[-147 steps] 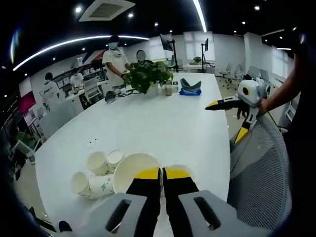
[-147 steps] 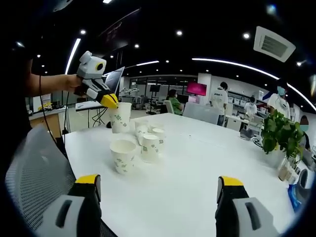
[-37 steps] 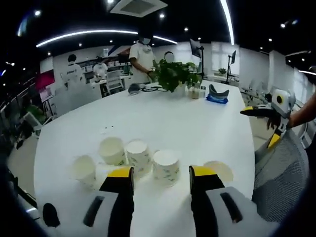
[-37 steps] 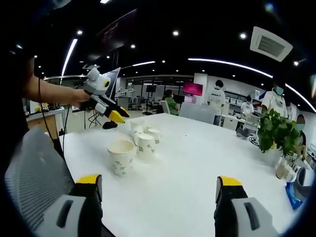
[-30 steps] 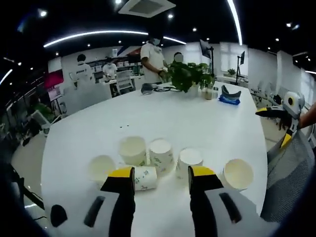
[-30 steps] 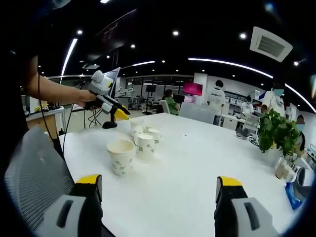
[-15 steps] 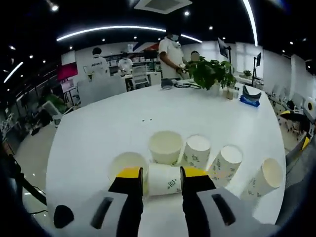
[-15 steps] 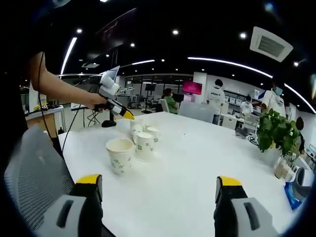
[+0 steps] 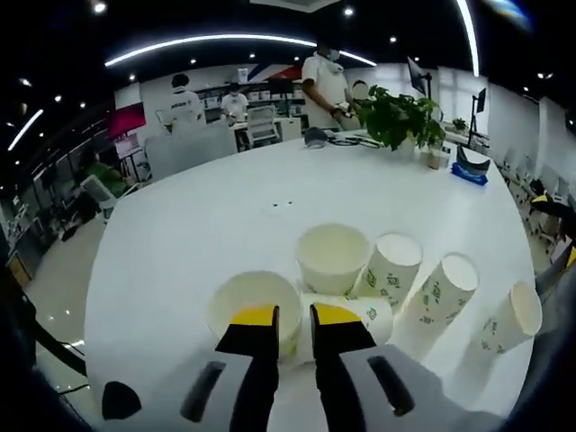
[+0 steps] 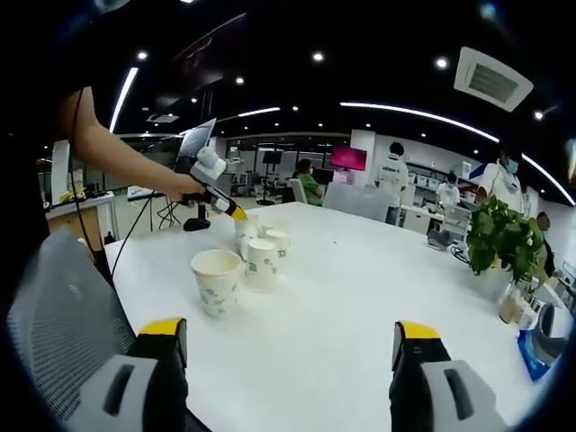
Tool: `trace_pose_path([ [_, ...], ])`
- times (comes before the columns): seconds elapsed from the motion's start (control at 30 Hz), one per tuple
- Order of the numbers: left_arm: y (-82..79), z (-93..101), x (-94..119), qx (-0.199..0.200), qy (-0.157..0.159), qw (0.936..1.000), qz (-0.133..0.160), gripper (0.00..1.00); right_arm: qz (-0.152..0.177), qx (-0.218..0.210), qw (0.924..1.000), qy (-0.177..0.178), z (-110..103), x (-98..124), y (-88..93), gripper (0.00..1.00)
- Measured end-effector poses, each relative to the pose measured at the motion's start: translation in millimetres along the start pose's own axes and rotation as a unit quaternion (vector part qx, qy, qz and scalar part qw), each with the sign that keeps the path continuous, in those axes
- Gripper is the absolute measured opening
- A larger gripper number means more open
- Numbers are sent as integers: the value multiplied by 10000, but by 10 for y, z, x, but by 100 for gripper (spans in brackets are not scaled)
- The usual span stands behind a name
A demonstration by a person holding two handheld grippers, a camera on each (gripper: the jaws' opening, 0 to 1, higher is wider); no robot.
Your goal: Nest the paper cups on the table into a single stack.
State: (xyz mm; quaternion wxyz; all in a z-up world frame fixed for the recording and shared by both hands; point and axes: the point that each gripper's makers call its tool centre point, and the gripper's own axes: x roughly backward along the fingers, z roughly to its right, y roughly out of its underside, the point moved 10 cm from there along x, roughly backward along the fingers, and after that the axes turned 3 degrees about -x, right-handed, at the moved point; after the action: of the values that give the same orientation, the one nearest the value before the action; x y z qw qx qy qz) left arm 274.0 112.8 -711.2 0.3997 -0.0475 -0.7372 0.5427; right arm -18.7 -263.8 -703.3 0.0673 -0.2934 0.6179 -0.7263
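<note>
- Worktop (image 9: 225, 207): broad and white, with wide bare room beyond the cups; its near edge runs just under your left tool, so a cup knocked toward you could roll off. A chair back (image 10: 54, 315) sits close against that edge in the right gripper view.
- Plant (image 9: 400, 117) and small clutter at the far end stand well apart from the work and should not hamper you.
- Cups: a cluster near the close edge. Four stand upright, an open cup (image 9: 255, 304) touching the left tool's tip, another (image 9: 334, 258) behind it and two (image 9: 391, 265) (image 9: 443, 288) to its right, with one more (image 9: 510, 319) apart toward the edge.
- Lying cup (image 9: 355, 317): on its side between the uprights, its wall pinched at your left tool.
- Left tool (image 9: 293, 317): jaws nearly together, apparently nipping the lying cup's thin wall. Squeeze harder and the paper may crush; lift carelessly and it may drag or topple the touching neighbours.
- Right tool (image 10: 286, 346): jaws wide apart, holding nothing, well back from the cups over bare worktop, free to come in.
</note>
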Motion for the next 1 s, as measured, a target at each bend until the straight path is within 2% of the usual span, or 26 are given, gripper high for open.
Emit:
trace_pose_path([
  [0.1,-5,-22,-68,-68,42,9999,-108,6,4,-11,10000,18,2,2,-1,96],
  [0.23,-8,-29,-48,-93,46,9998,-143,0,-3,-12,10000,19,2,4,2,96],
  [0.43,20,-77,-43,-115,51,9998,-181,0,-50,12,10000,-40,-10,-5,10,96],
  [0.77,26,-21,180,-366,-9,9990,-247,0,-28,4,10000,-95,-23,-10,3,96],
  [0.9,57,-42,185,-386,-27,9989,-264,0,-26,21,9999,-118,-30,-13,0,96],
  [1.0,47,-18,288,-411,-46,9988,-252,0,-16,28,9999,-127,-32,-15,-4,96],
])
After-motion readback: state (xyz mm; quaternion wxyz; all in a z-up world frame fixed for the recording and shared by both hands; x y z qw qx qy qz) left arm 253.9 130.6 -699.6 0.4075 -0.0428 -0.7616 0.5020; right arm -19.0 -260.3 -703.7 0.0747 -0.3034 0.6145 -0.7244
